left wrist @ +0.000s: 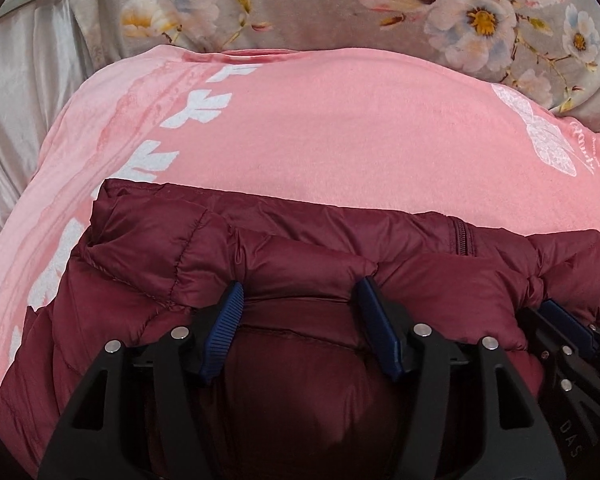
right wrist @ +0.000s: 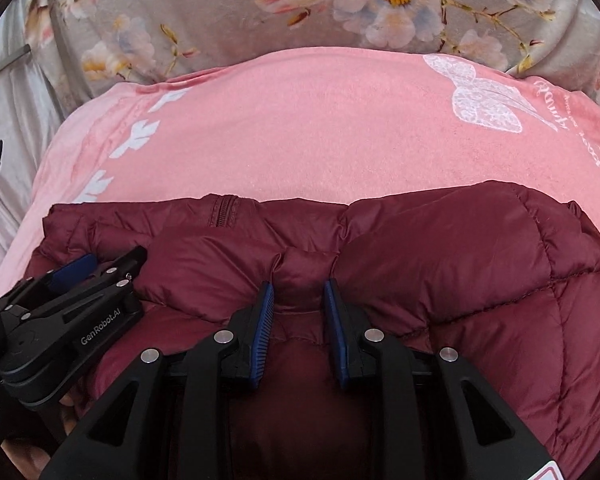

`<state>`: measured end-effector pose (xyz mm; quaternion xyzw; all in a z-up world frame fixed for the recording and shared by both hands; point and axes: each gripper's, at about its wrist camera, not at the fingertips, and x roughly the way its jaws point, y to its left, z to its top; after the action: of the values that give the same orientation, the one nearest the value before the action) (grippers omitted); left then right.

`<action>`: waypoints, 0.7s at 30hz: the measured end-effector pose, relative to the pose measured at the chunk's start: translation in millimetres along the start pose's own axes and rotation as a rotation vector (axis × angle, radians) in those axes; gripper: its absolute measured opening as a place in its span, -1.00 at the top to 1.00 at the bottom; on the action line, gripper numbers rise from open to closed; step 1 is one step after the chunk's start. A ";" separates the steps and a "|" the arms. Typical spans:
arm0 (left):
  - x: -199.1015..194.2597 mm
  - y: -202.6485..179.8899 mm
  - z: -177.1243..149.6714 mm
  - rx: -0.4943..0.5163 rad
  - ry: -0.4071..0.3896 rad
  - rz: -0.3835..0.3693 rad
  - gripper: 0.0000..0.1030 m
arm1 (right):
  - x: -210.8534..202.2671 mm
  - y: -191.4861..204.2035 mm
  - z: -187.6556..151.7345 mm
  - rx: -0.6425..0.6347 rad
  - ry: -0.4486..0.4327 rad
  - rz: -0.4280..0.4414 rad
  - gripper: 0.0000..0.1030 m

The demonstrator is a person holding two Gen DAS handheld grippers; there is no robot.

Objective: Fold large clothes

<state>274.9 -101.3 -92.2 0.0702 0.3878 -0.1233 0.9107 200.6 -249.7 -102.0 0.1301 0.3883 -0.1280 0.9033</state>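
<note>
Garment: dark maroon quilted puffer jacket (left wrist: 440,264), shiny fabric, lies bunched on the near part of a pink blanket w/ white leaf & butterfly prints (left wrist: 320,132); zip (left wrist: 465,240) shows at the far edge of the jacket.
Surface: pink blanket spread over a grey floral-print bedcover (left wrist: 300,8); pale satin sheet (left wrist: 20,100) off to the left side.
Left gripper (left wrist: 298,308): blue ribbed pads spread fairly wide, w/ a puffy fold of the jacket between the tips. Fabric touches both pads but looks loosely held, not squeezed flat.
Right gripper (right wrist: 299,300): pads closer together, pinching a narrow ridge of jacket fabric; creases radiate from the pinch, so the grip looks firm.
Spacing: both grippers side by side on the same near fold of the jacket, left one visible at the left edge of the right wrist view.
Step (judged): a fold in hand – both grippers have the near edge gathered, prob. to carry it over toward the far zip edge. Early to mid task; the jacket isn't a neat packet yet.
Next move needs: left jaws to close more so the thick fill doesn't slip; then lift both ends together & level, lay edge on edge.
Risk: slick puffy fabric may spring back or slide out.
</note>
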 end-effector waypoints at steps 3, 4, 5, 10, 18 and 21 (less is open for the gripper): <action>2.2 -1.4 0.6 0.008 0.006 0.011 -0.16 | 2.0 2.0 0.4 -0.009 0.002 -0.009 0.54; 2.2 -1.6 0.3 0.008 0.006 0.011 -0.16 | 1.2 0.9 0.7 -0.004 -0.003 -0.001 0.54; 1.7 -1.2 0.3 0.005 0.005 0.006 -0.17 | -1.0 -0.7 0.8 0.007 -0.012 0.011 0.55; -29.7 29.7 -3.8 -0.102 -0.017 -0.104 -0.18 | -63.7 -1.4 -17.1 0.040 -0.172 0.067 0.49; -90.1 42.7 -63.7 -0.070 -0.042 -0.111 -0.18 | -88.8 22.3 -74.7 -0.009 -0.108 0.110 0.49; -85.0 42.9 -79.5 -0.078 -0.018 -0.115 -0.20 | -80.2 27.7 -87.7 -0.032 -0.094 0.068 0.48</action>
<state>175.3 -27.8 -84.1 0.0110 0.3876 -0.1609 0.9076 97.8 -184.1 -97.6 0.1228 0.3427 -0.0969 0.9263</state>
